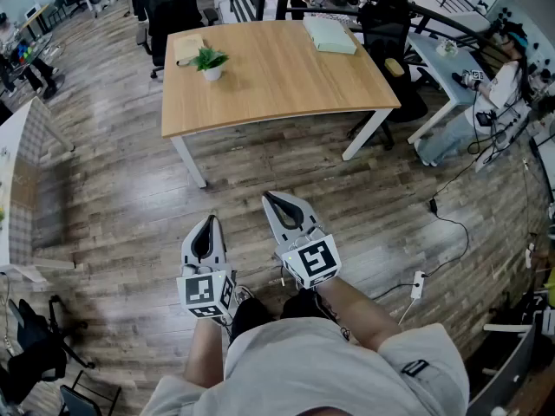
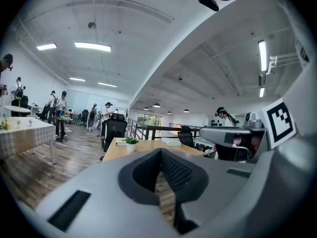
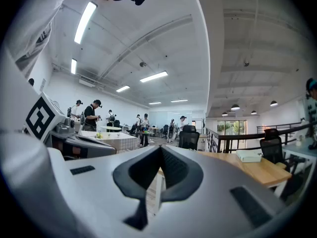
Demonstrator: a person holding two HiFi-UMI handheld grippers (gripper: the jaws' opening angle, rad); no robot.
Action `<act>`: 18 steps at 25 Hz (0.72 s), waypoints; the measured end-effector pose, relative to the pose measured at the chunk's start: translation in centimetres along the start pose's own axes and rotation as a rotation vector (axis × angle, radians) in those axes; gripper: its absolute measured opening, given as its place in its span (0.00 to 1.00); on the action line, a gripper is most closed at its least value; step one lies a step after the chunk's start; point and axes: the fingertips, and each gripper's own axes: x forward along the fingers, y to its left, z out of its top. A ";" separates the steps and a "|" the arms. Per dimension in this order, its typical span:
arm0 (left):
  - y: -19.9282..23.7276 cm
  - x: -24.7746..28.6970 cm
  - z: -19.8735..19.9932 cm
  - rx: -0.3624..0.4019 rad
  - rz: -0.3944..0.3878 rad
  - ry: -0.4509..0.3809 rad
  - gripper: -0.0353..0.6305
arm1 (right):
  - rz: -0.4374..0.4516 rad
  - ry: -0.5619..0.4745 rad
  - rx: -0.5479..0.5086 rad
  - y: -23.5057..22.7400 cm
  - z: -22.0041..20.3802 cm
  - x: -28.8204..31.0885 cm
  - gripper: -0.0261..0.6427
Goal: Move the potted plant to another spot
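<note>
Head view has the left gripper (image 1: 208, 222) and the right gripper (image 1: 274, 200) held side by side, both aimed toward the wooden table (image 1: 277, 76) and well apart from its near edge. The potted plant (image 1: 211, 61) stands upright in a small white pot on the table's far-left part, just beside a tan notebook (image 1: 187, 48) at the table's far-left corner. A pale green box (image 1: 329, 35) lies by the table's far-right edge. Each gripper's own view shows its jaw tips pressed together with nothing between them, so both are closed and empty. I judge the task to be at its very start: this is the approach, with the plant untouched. The next move calls for getting up to the table's near edge and parting one gripper's jaws wide enough for the pot. That gripper then has to reach across the tabletop and take the pot by its sides, not by the leaves
</note>
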 end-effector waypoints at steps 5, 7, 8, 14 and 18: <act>-5.5 1.8 0.0 0.007 0.056 -0.022 0.07 | 0.048 -0.002 -0.029 -4.4 -0.4 -3.5 0.04; -7.7 2.2 -0.2 -0.004 0.096 -0.032 0.07 | 0.087 -0.007 -0.035 -6.0 -0.3 -4.8 0.04; -8.9 2.4 -0.2 -0.009 0.113 -0.037 0.07 | 0.103 -0.011 -0.028 -6.9 -0.3 -5.5 0.04; -15.5 5.0 -0.4 -0.019 0.164 -0.058 0.07 | 0.110 -0.005 -0.011 -14.8 -1.0 -9.4 0.04; -18.9 6.0 -0.4 -0.009 0.132 -0.044 0.07 | 0.160 0.025 0.013 -16.9 -2.5 -11.2 0.04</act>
